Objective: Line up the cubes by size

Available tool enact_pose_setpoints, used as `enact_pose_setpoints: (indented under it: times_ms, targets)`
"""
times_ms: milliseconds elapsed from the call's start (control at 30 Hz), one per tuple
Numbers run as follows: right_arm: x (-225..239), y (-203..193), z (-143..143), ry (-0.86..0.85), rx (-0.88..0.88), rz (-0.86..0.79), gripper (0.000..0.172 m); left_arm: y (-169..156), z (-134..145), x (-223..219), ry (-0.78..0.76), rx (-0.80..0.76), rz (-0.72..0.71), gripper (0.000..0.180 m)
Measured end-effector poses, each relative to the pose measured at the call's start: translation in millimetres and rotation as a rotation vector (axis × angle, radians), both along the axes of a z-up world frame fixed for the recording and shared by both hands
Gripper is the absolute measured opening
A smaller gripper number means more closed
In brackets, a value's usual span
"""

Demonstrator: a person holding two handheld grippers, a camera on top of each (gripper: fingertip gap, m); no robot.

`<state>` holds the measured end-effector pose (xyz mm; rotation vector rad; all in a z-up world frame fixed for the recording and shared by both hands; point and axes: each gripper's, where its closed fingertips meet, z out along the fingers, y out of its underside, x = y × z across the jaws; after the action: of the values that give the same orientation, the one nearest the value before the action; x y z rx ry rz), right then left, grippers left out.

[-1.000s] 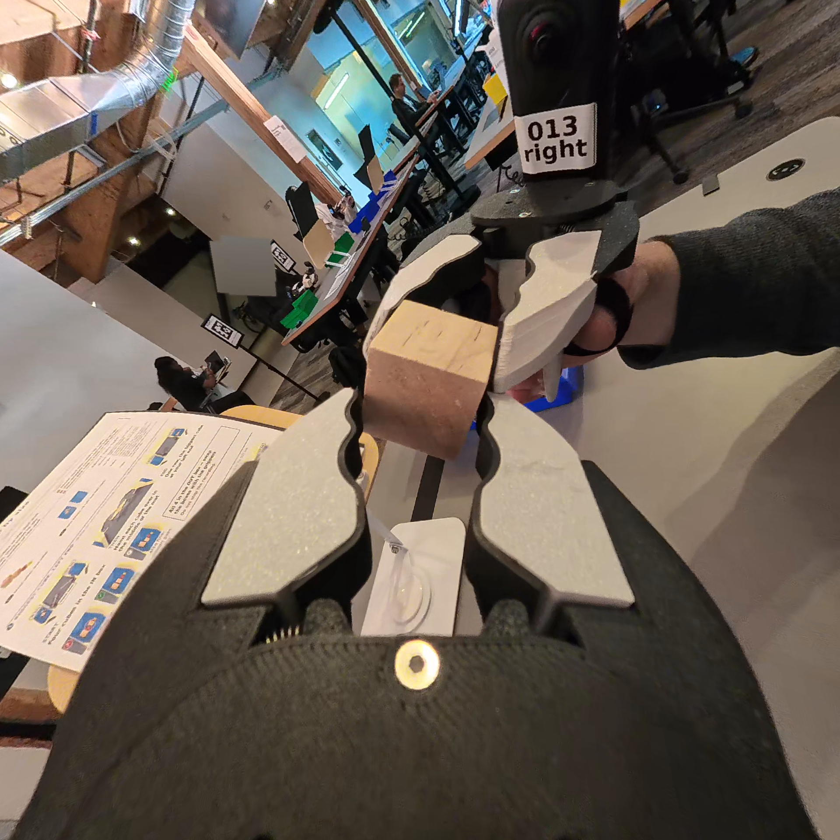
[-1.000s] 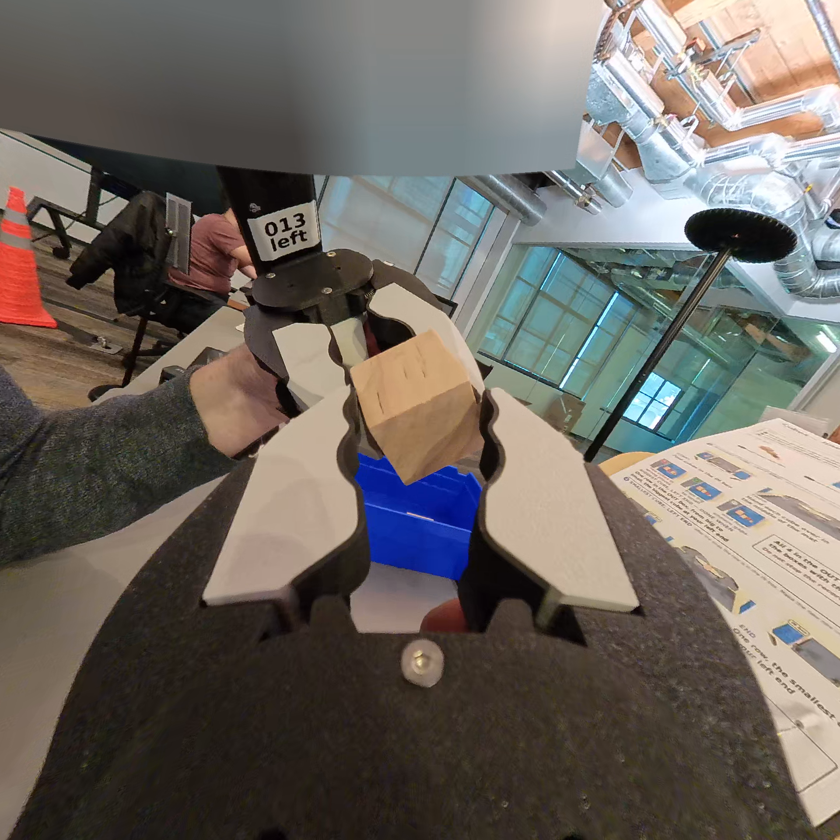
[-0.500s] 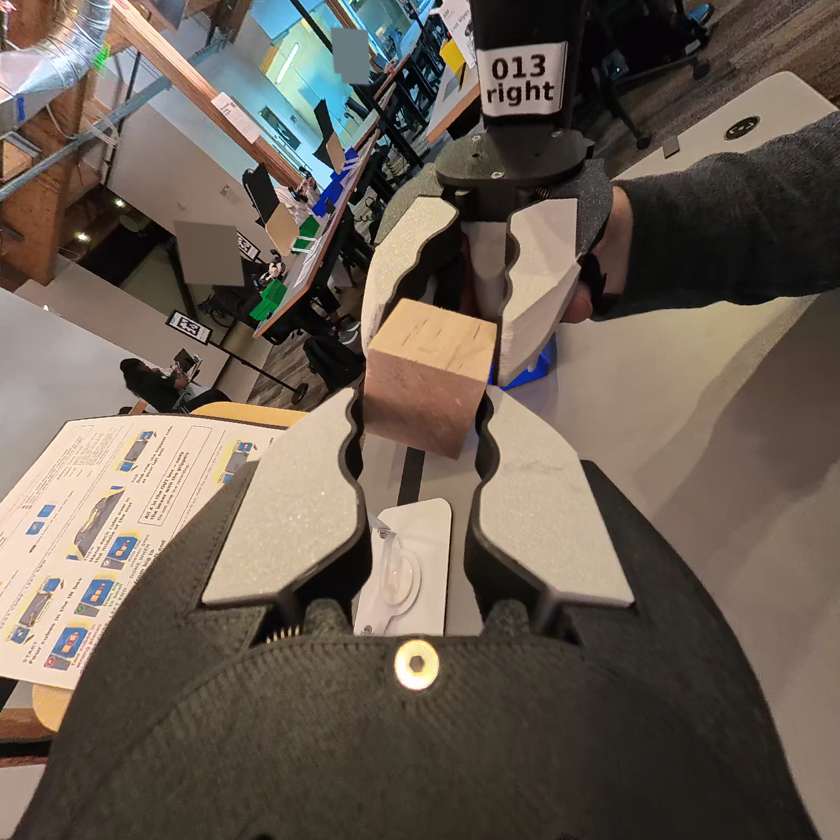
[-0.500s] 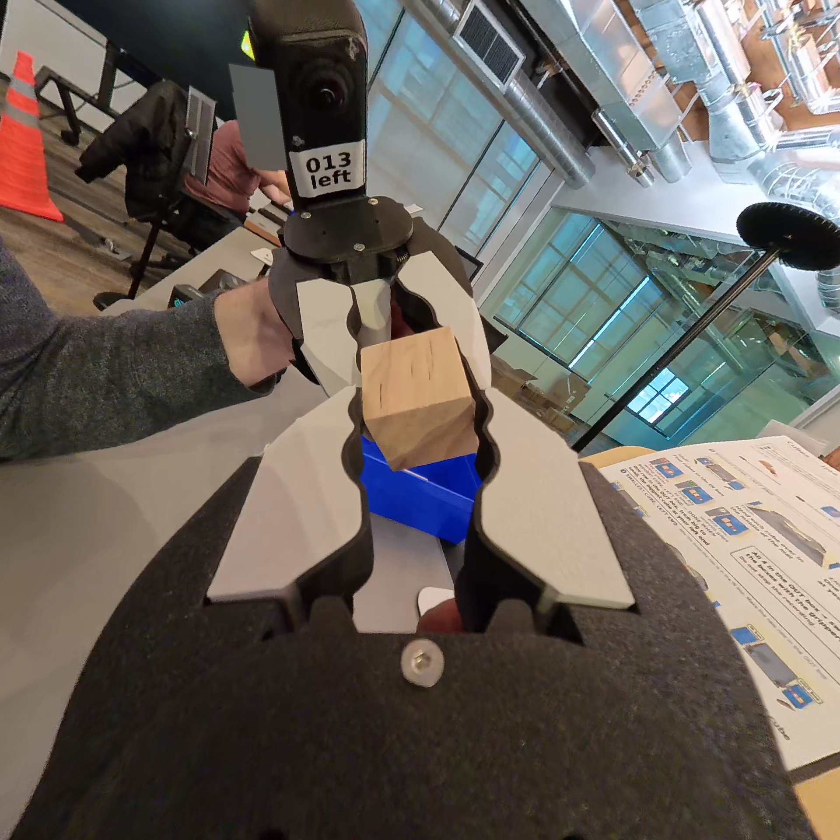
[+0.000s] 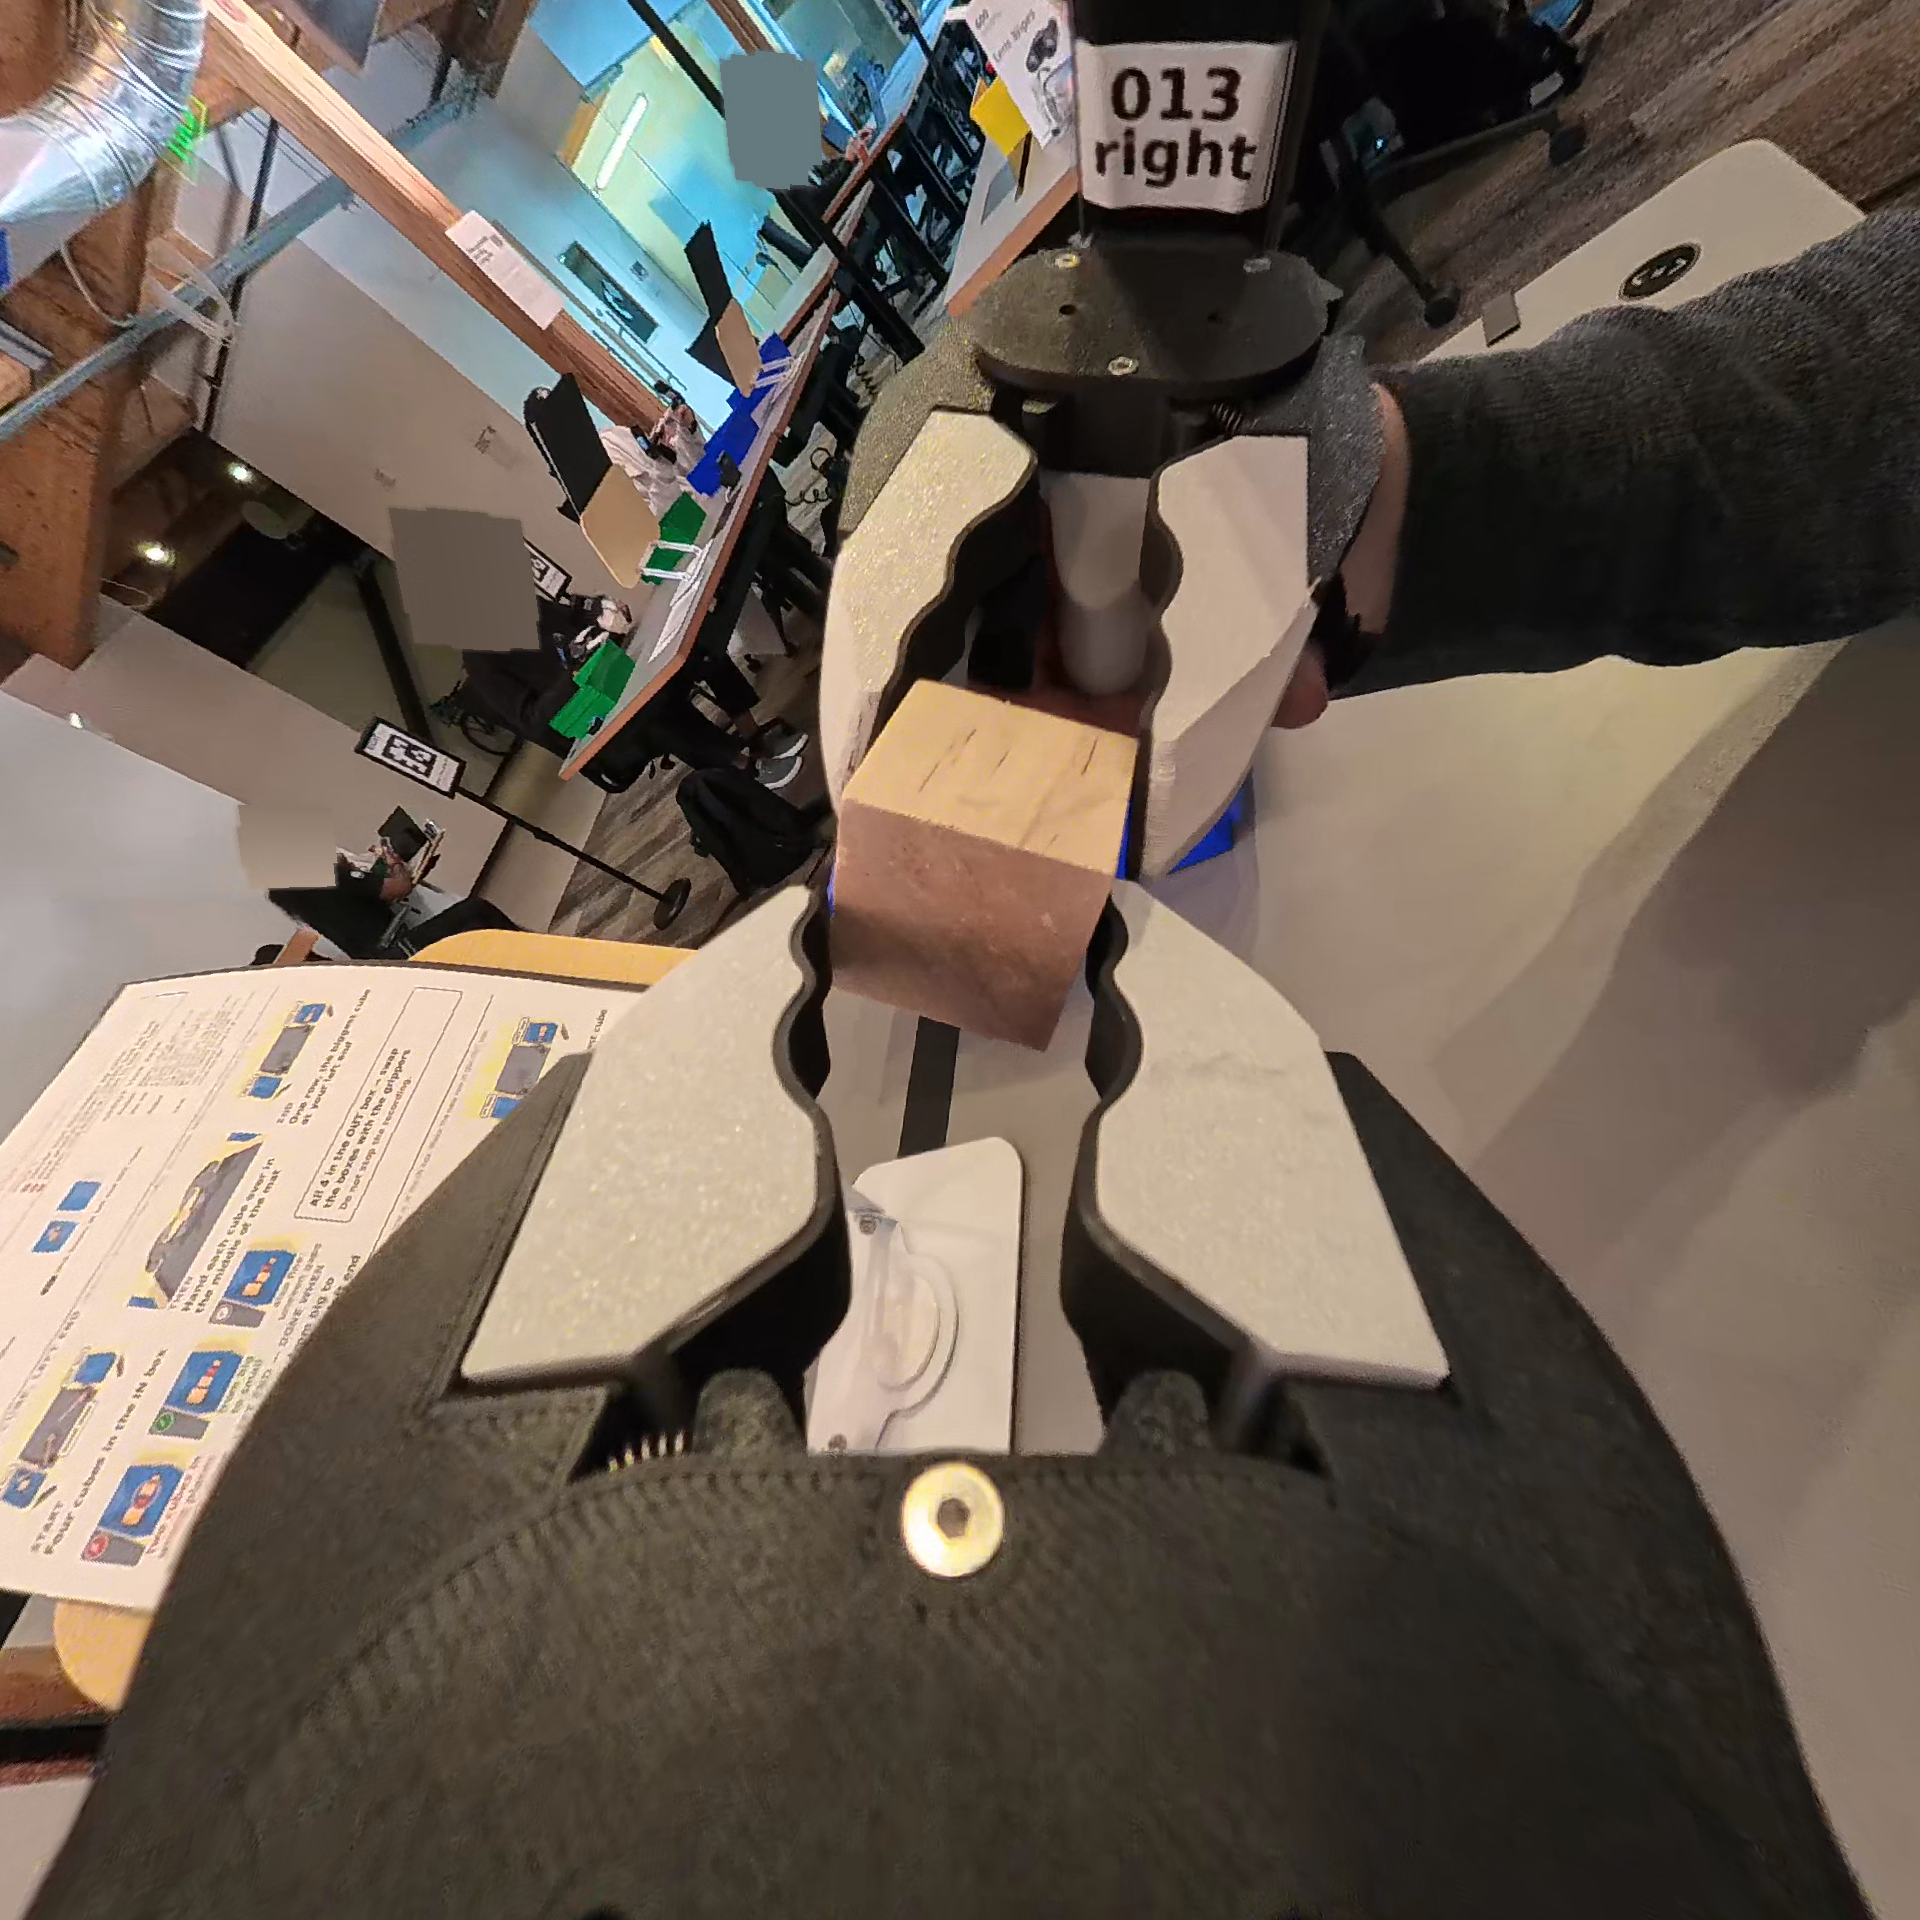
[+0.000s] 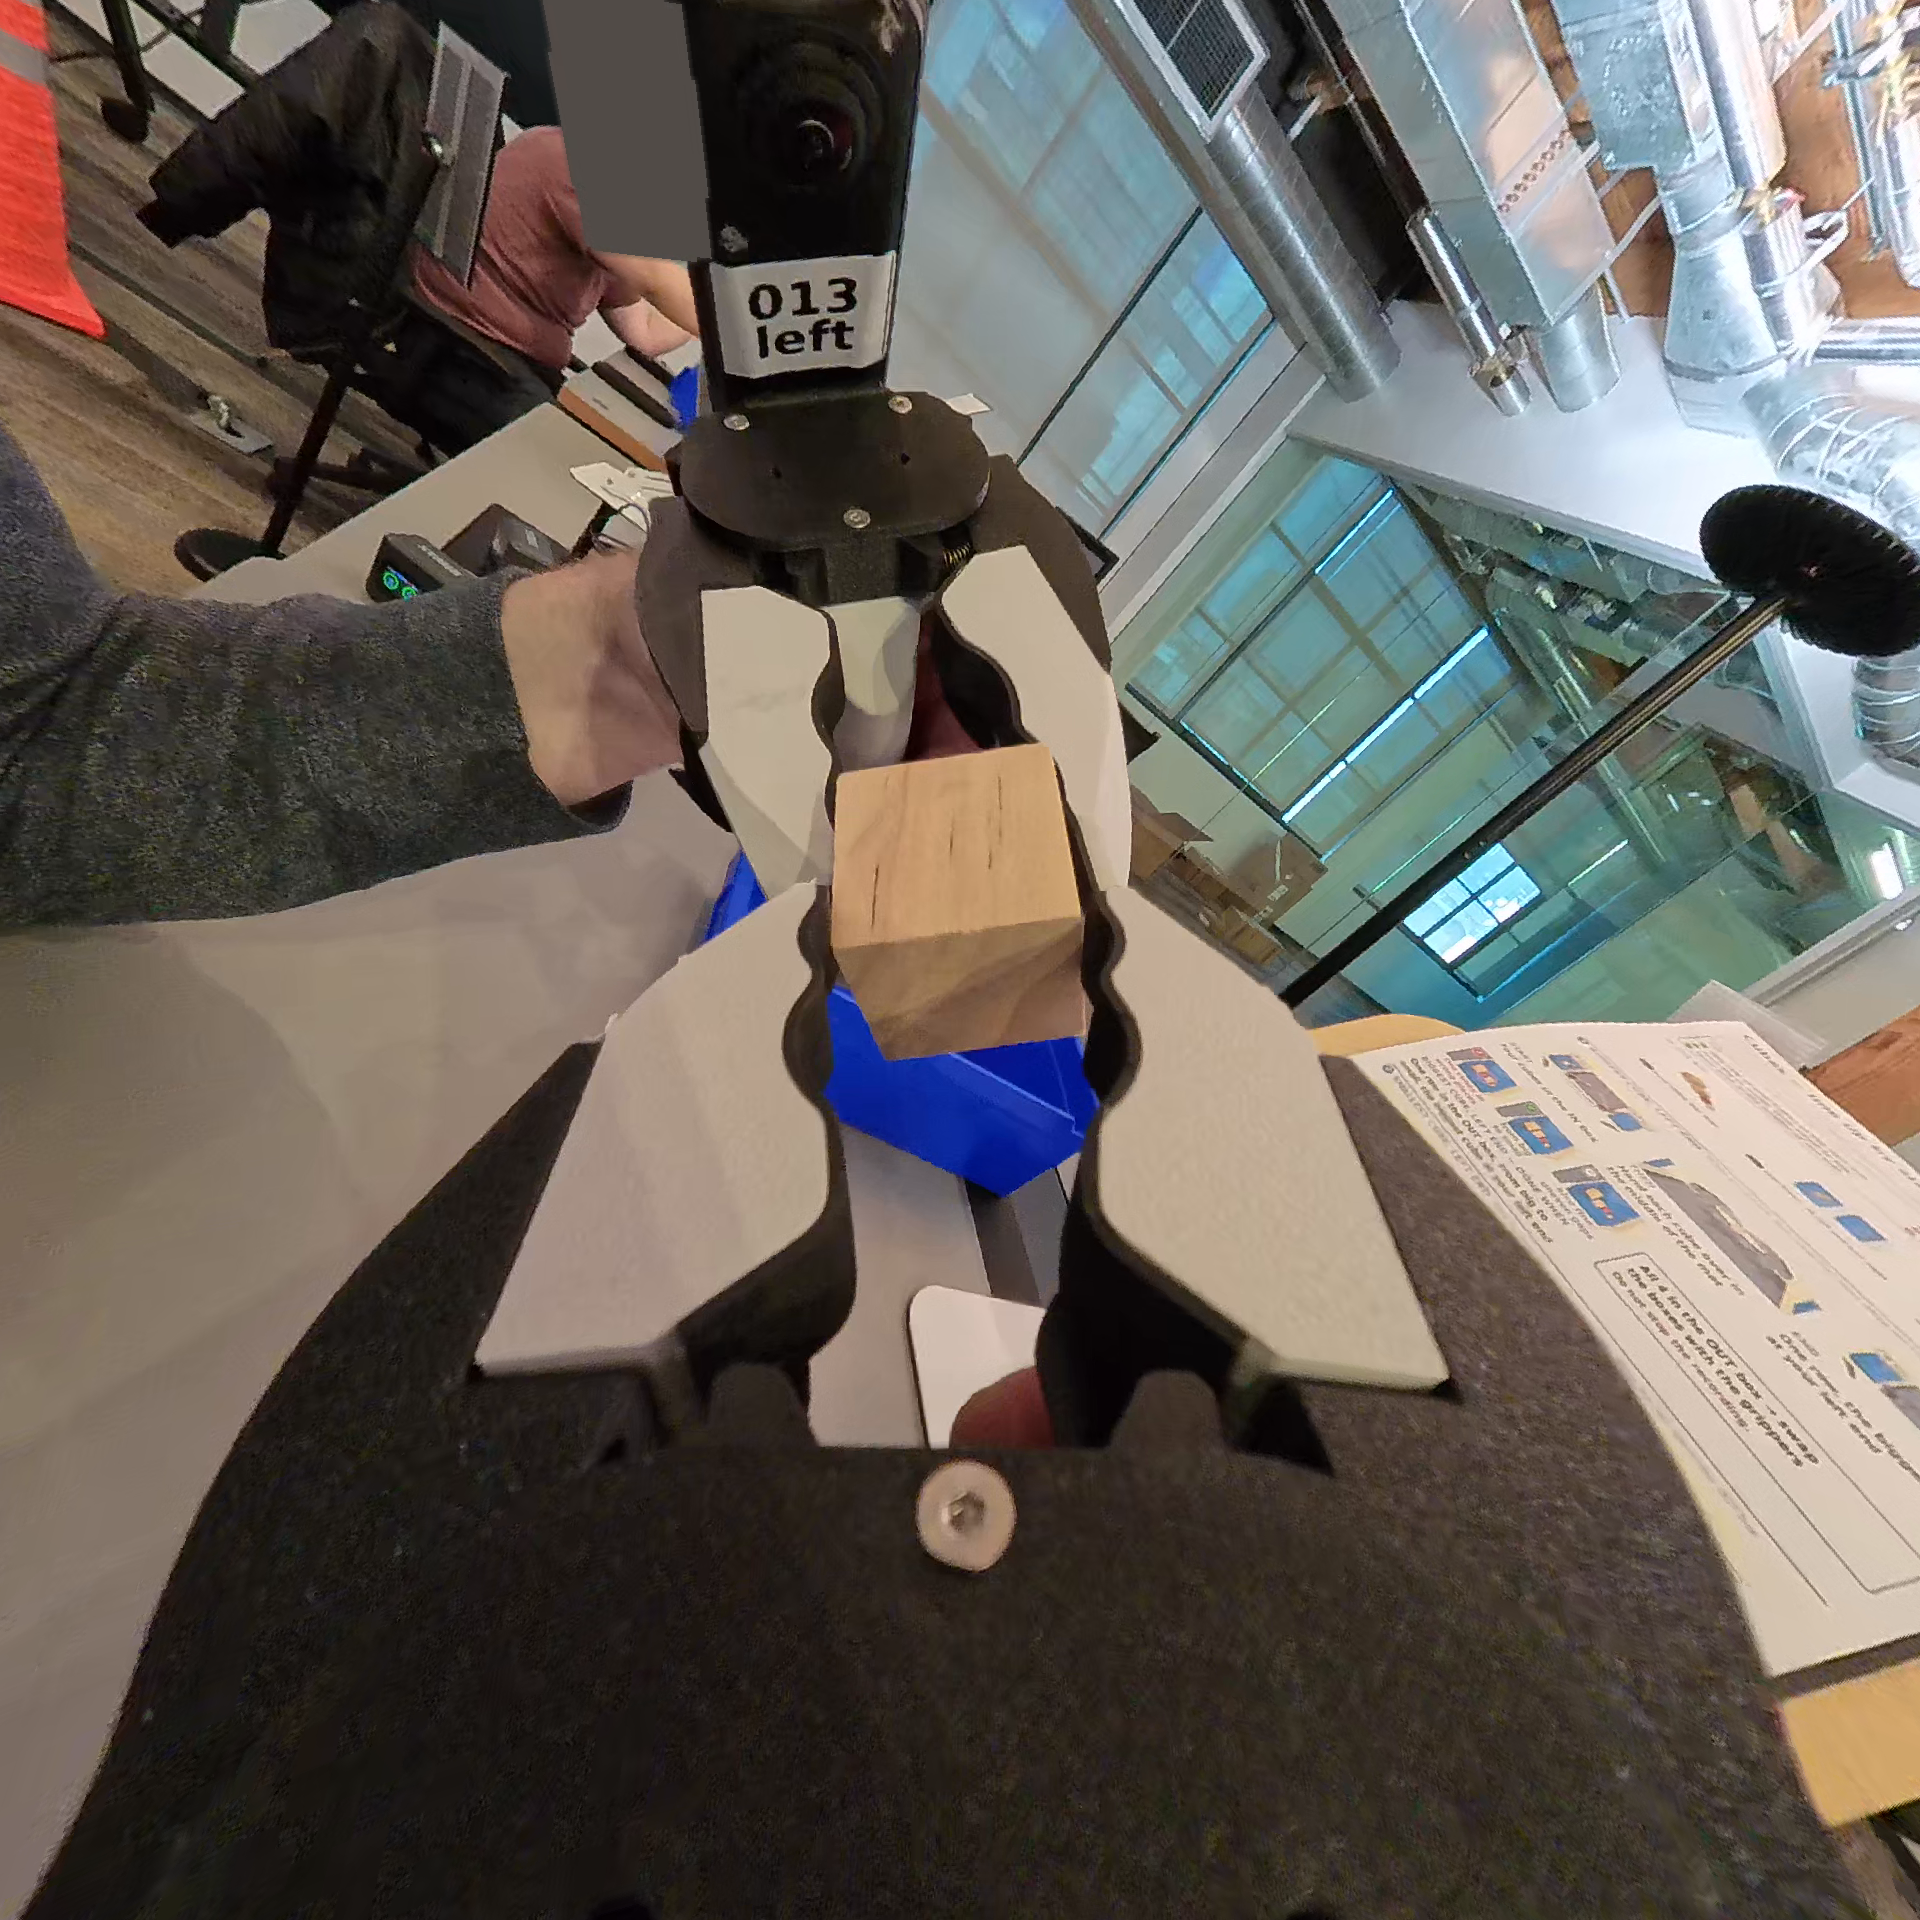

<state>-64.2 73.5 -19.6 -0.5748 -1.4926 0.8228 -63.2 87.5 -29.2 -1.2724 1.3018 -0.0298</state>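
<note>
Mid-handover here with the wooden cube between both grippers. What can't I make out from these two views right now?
- Other cubes: none visible; the gripper bodies fill the lower half of both views.
- Blue bin: its inside is hidden behind the cube and fingers.
- Table: the row area is not shown in either view.
- Printed sheet: cut off by the edge.

Pale matt wooden cube with dark grain slits; glossy blue plastic bin; printed paper sheet.
</note>
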Motion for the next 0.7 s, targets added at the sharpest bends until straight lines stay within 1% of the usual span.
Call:
enact_pose_setpoints:
  times_ms: [133, 367, 533, 700]
  targets:
    - [0.5, -1.9, 2.5, 0.024, 0.022, -0.001, 0.044, -1.6, 1.6, 1.0, -0.018, 0.0, -0.019, 0.047]
    - [5.2, -9.4, 5.6, 0.05, 0.068, 0.022, 0.044, -10.2, 5.7, 6.1, -0.066, -0.023, -0.093, 0.046]
    - [7.5, -12.3, 4.7, 0.042, 0.087, 0.034, 0.045, -13.2, 4.5, 9.5, -0.077, -0.04, -0.127, 0.046]
    - [7.2, -12.7, 5.0, 0.033, 0.106, 0.024, 0.043, -13.3, 4.5, 8.9, -0.076, -0.042, -0.125, 0.046]
